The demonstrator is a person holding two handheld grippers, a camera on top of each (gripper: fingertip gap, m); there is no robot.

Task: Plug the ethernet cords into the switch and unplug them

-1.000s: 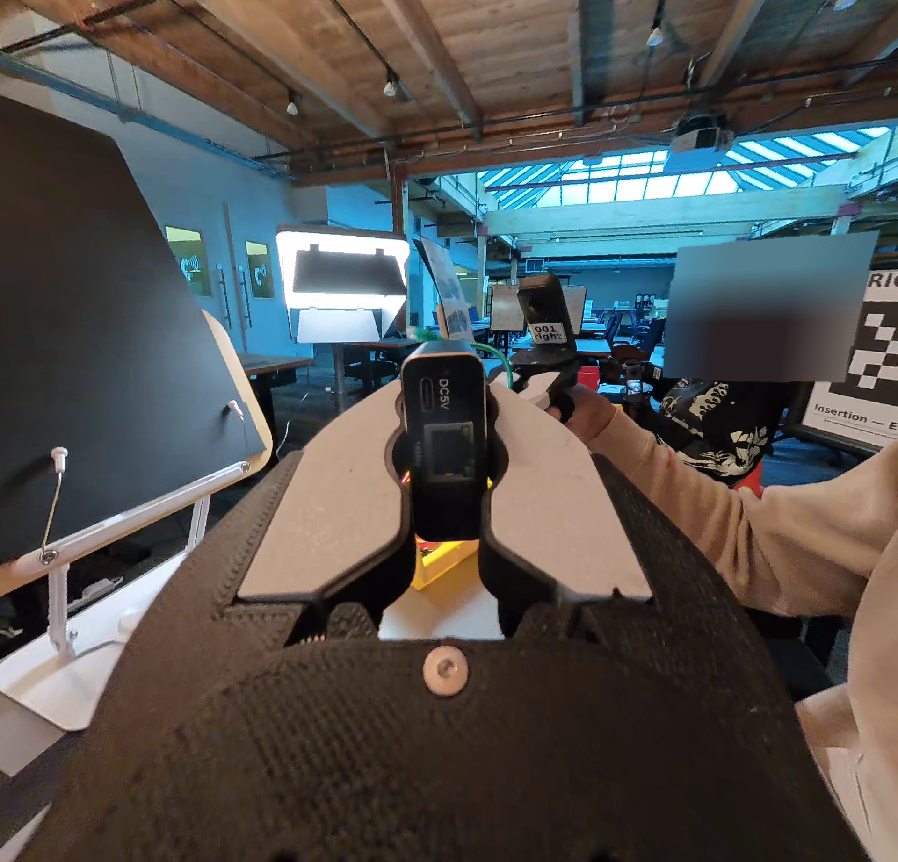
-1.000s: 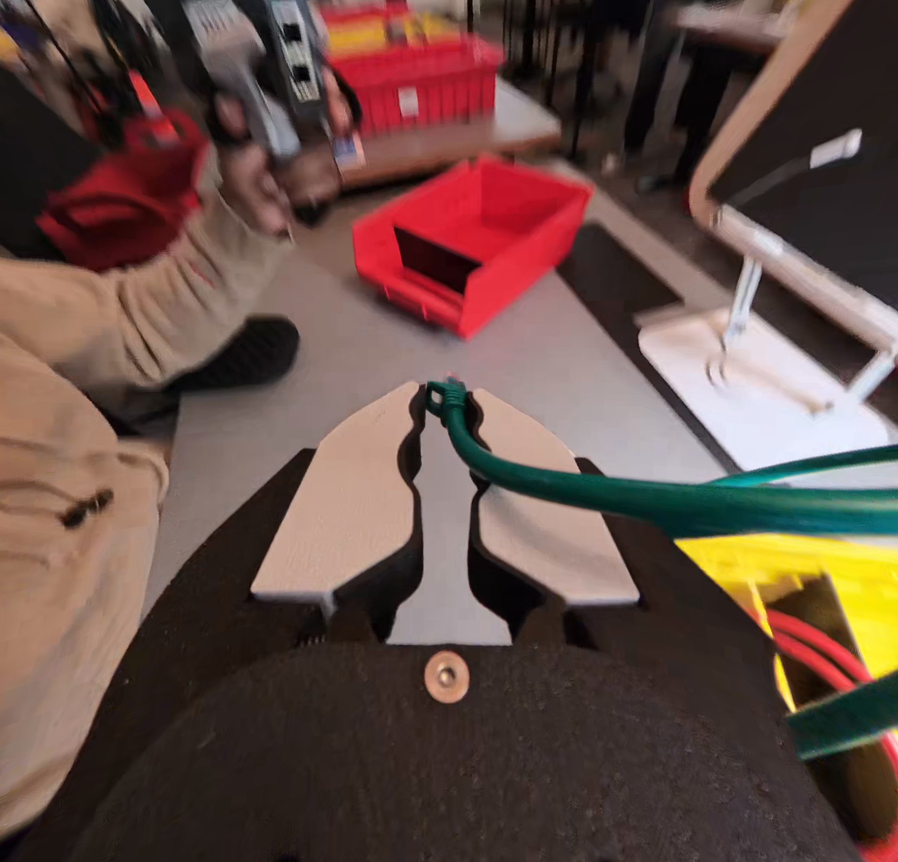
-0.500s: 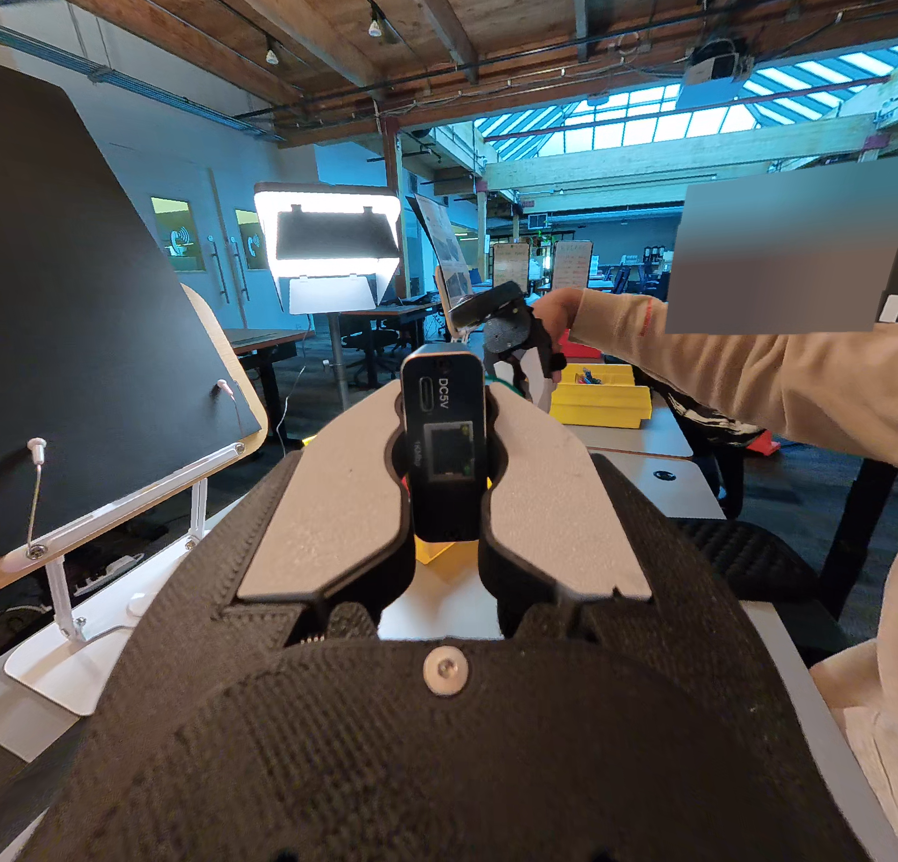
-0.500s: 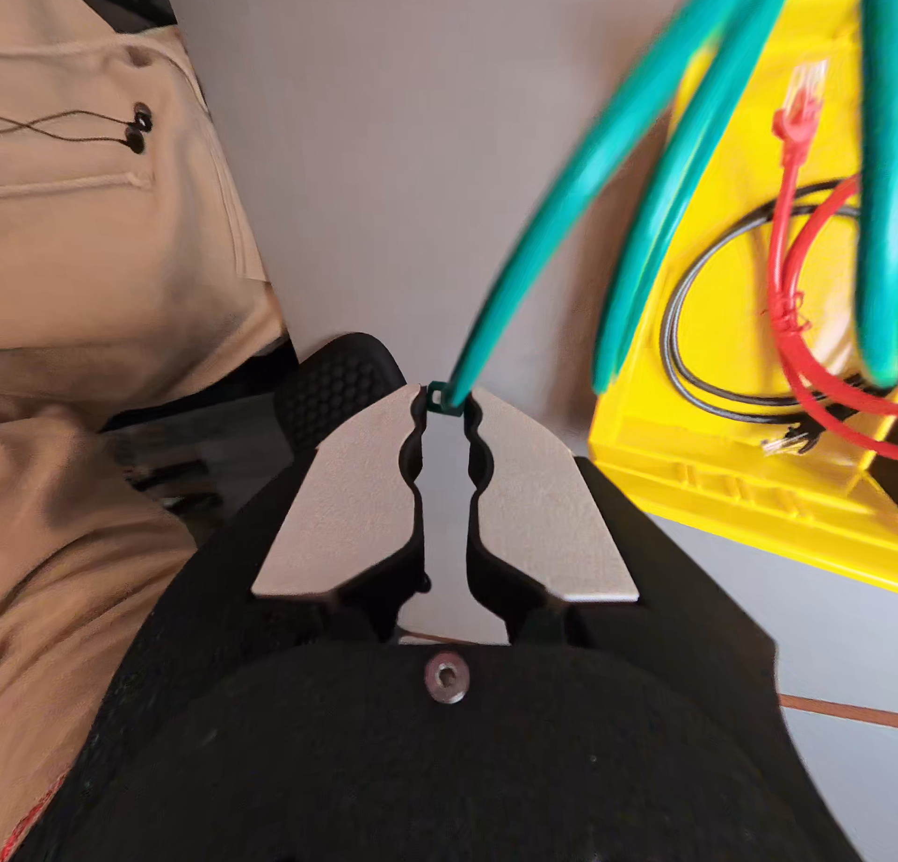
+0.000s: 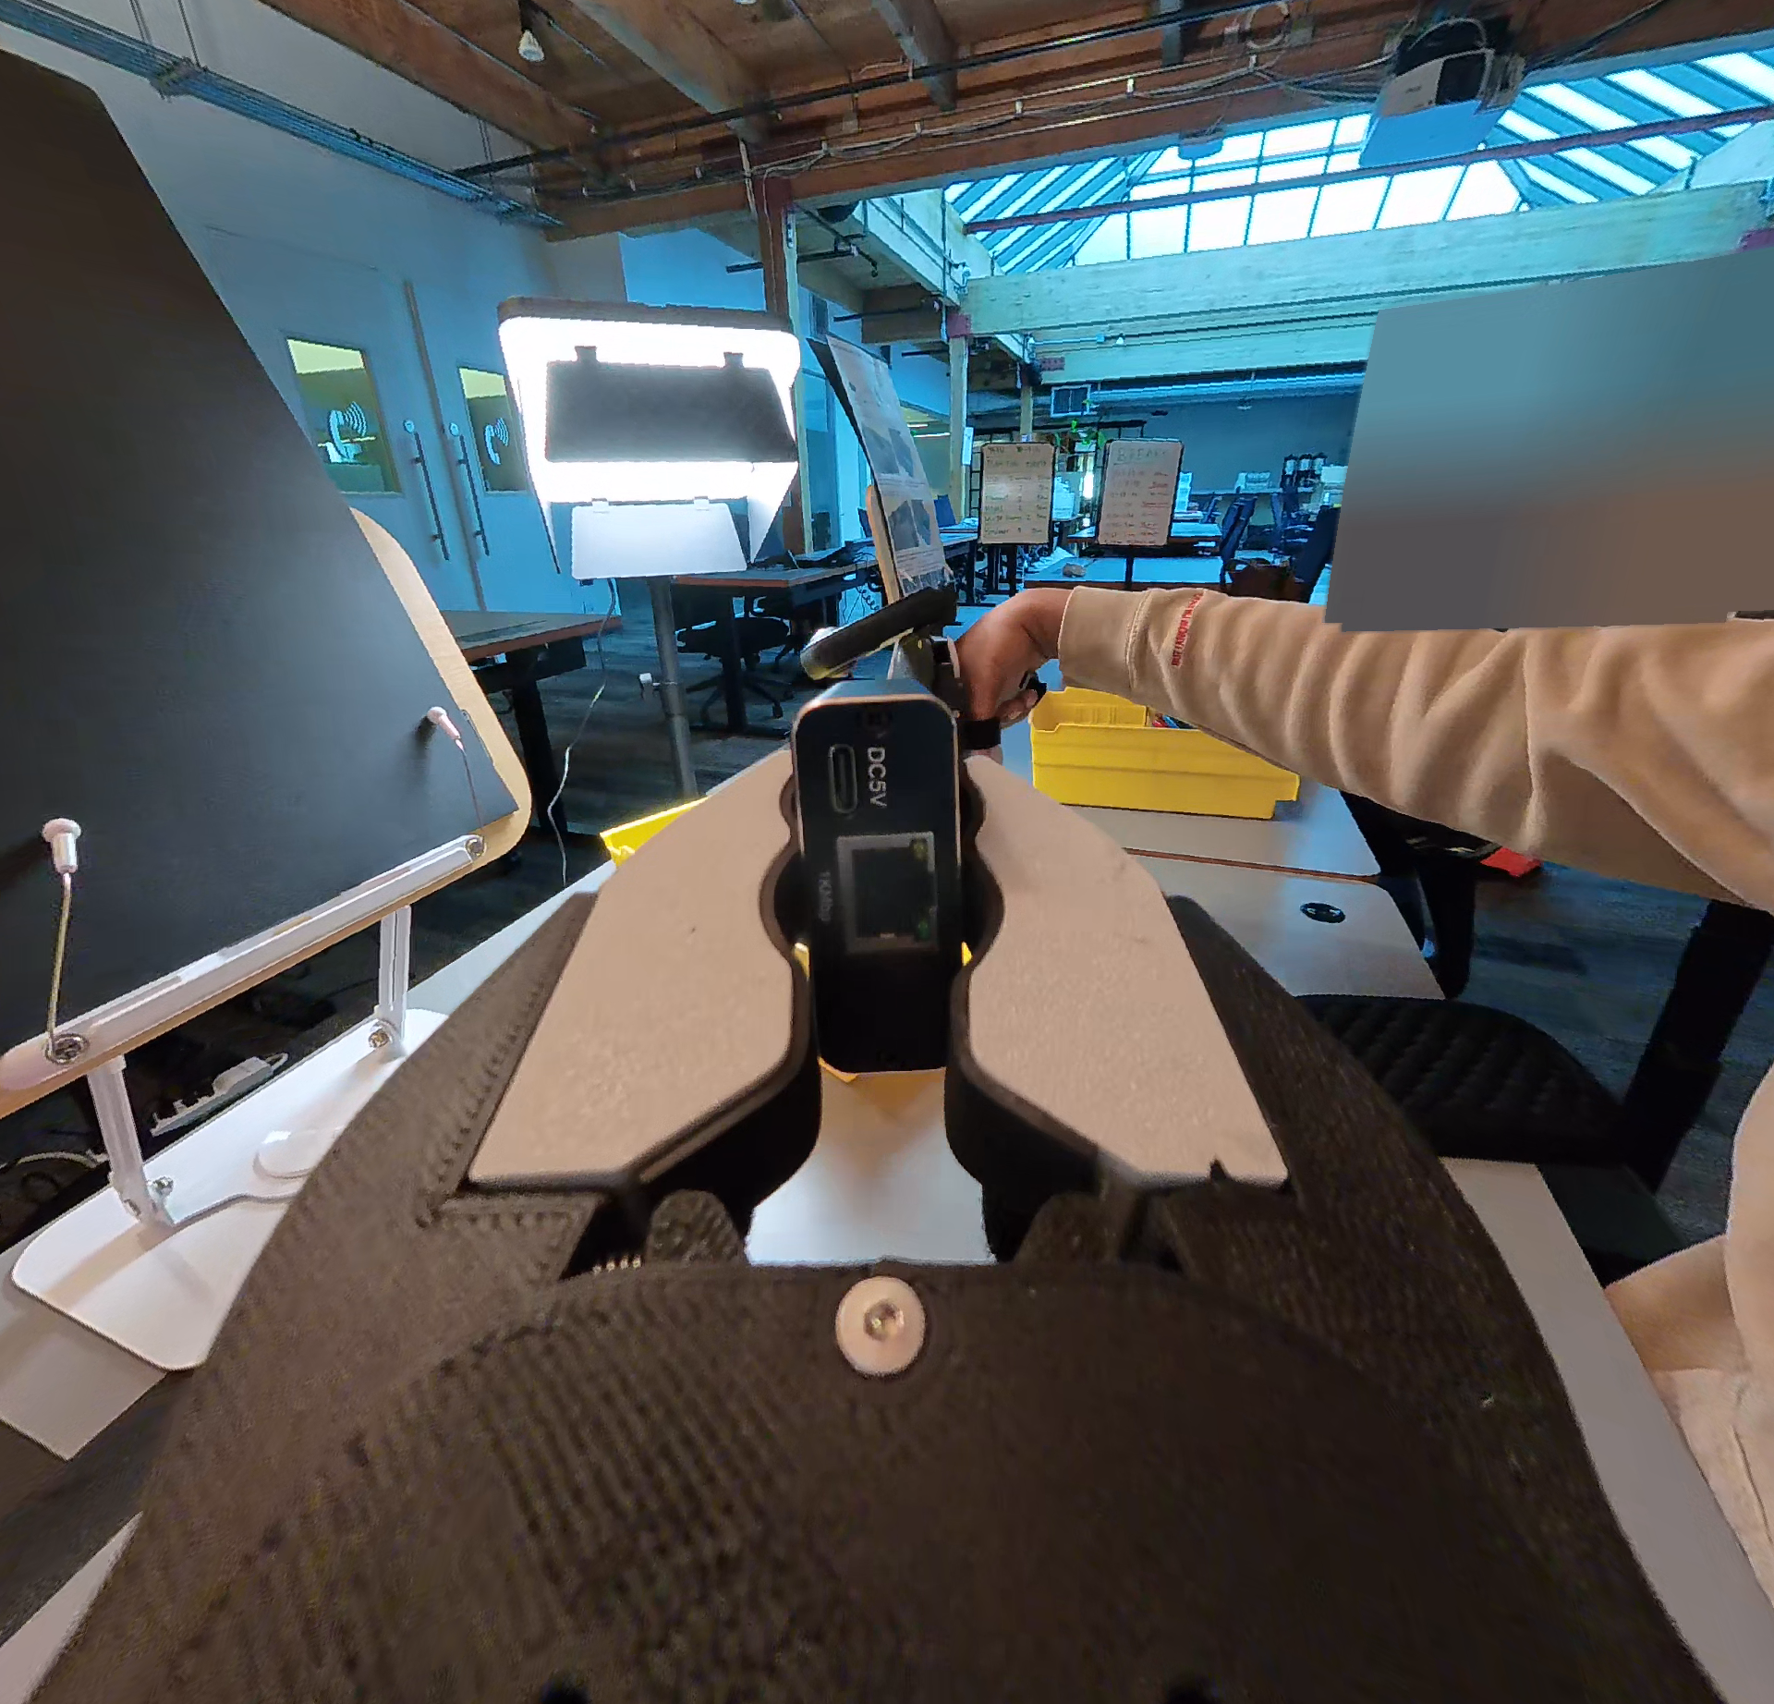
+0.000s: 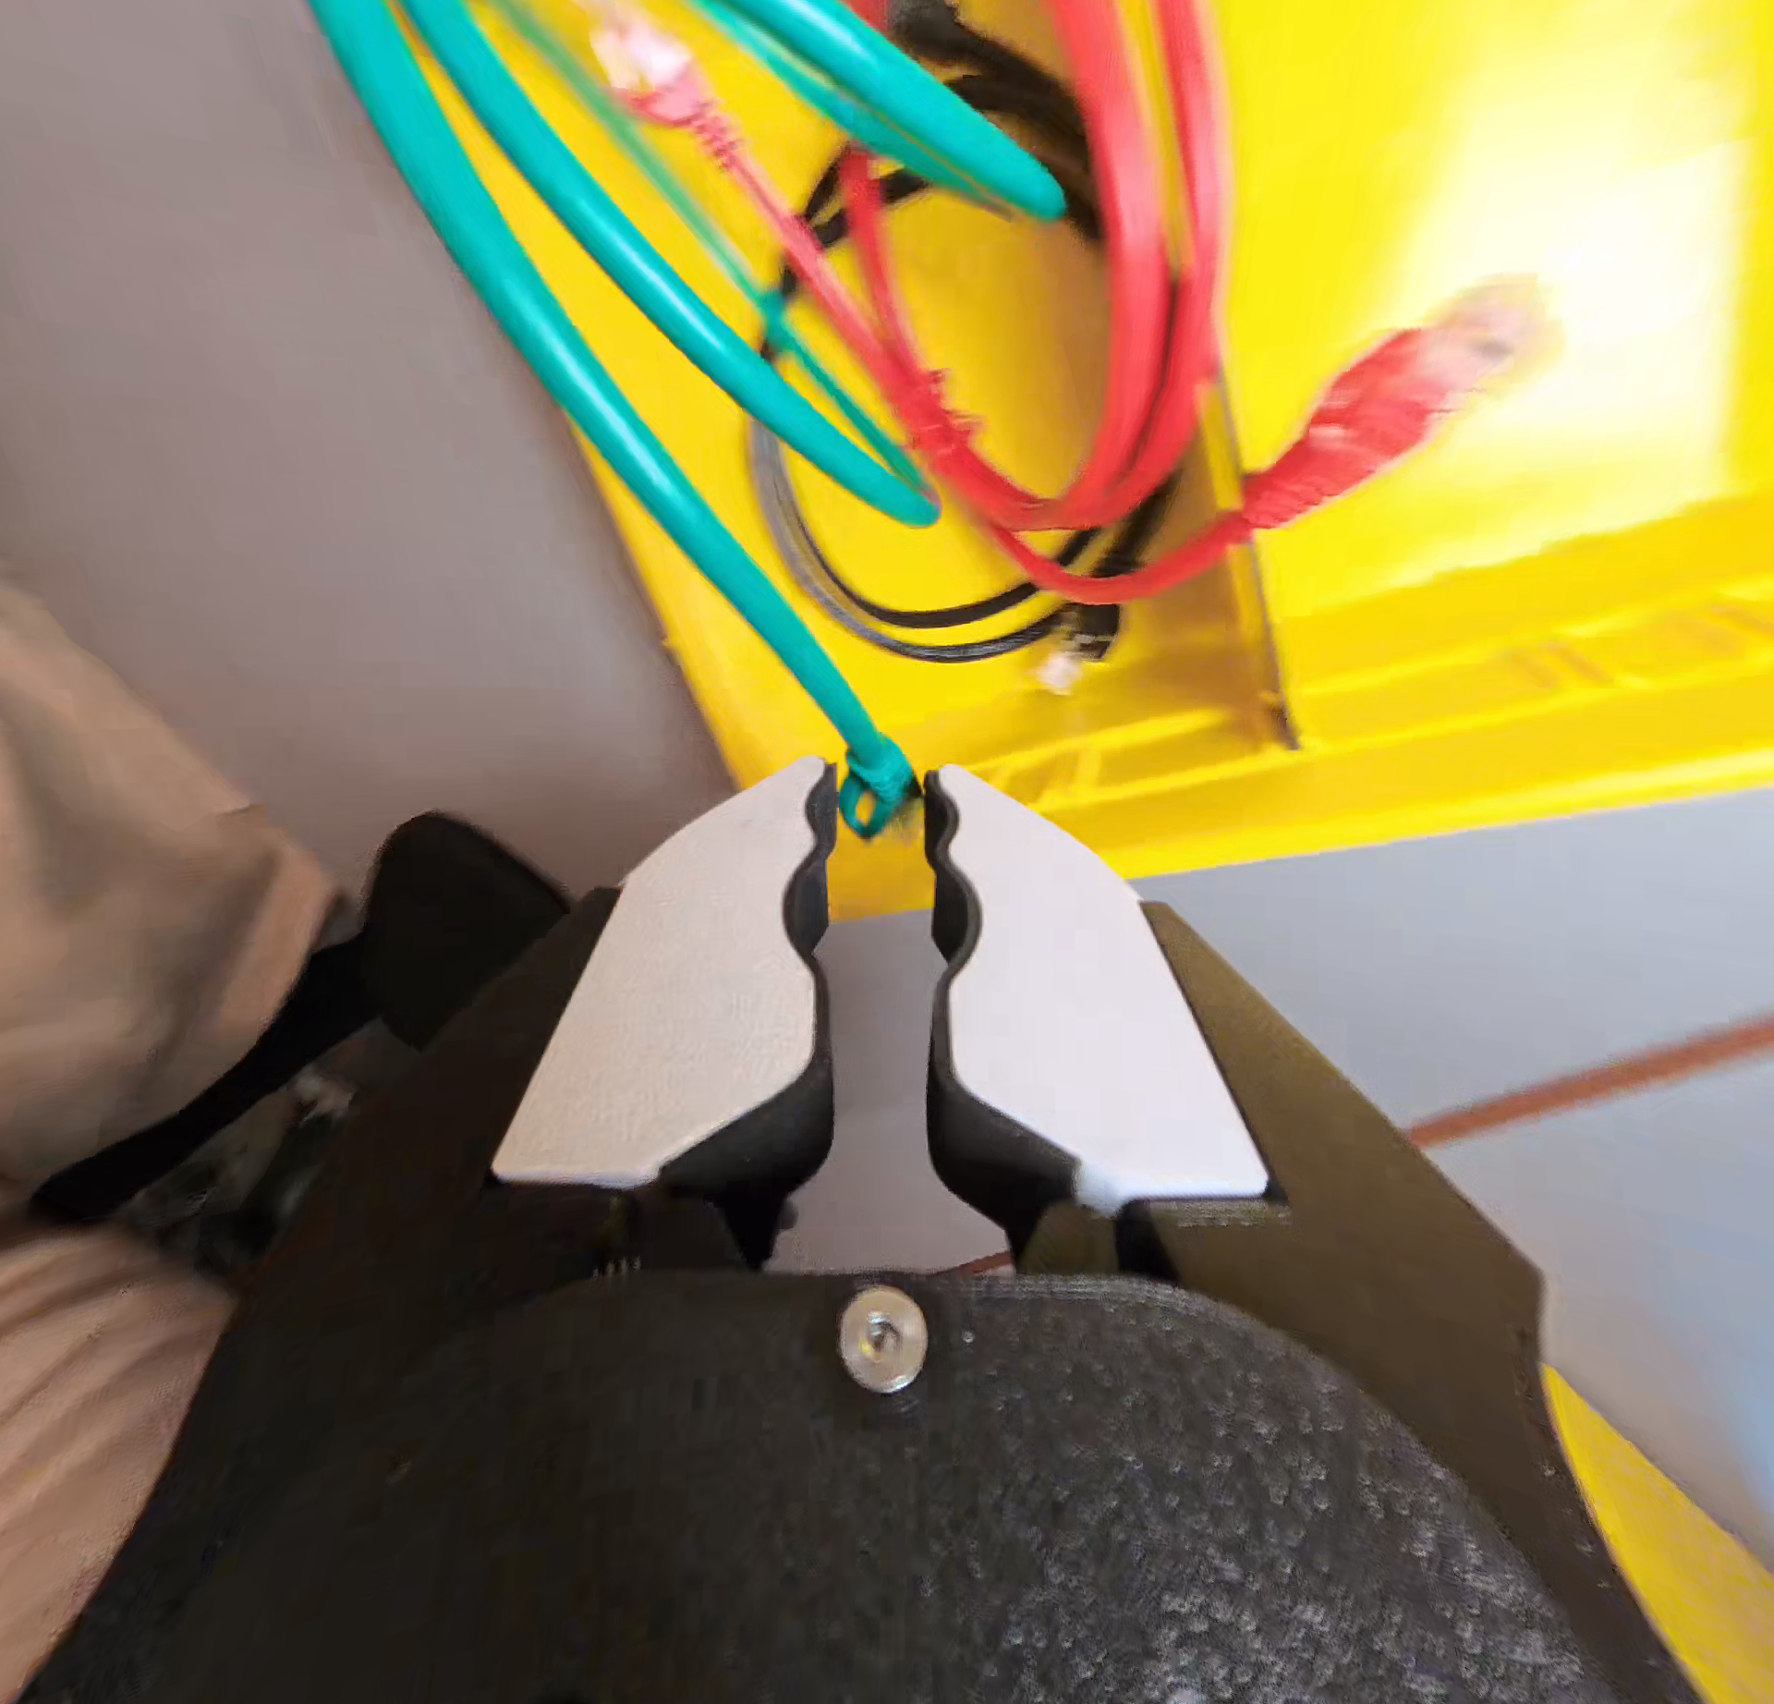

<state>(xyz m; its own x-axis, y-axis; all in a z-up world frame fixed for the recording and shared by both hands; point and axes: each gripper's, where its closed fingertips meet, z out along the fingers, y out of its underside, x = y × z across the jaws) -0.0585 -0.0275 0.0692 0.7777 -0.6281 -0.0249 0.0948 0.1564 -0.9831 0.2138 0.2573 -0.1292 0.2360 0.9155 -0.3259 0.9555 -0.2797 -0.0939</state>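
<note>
My left gripper is shut on a small black switch and holds it upright, with its empty ethernet port facing the camera. My right gripper pinches the end of a green ethernet cord at its fingertips. It points down over a yellow bin, and the cord's loops hang into the bin. A red cord and a black cord lie in that bin. In the left wrist view the right gripper shows beyond the switch, held by a hand near the yellow bin.
A black board on a white stand stands to the left on the grey table. A black chair is at the table's right edge. The person's beige sleeve crosses the right side. Some 45 cm of space lies between my two pairs of fingers.
My right gripper swung away from the switch and turned down over the yellow bin, carrying the green cord. My left gripper kept hold of the switch and tilted slightly down.
</note>
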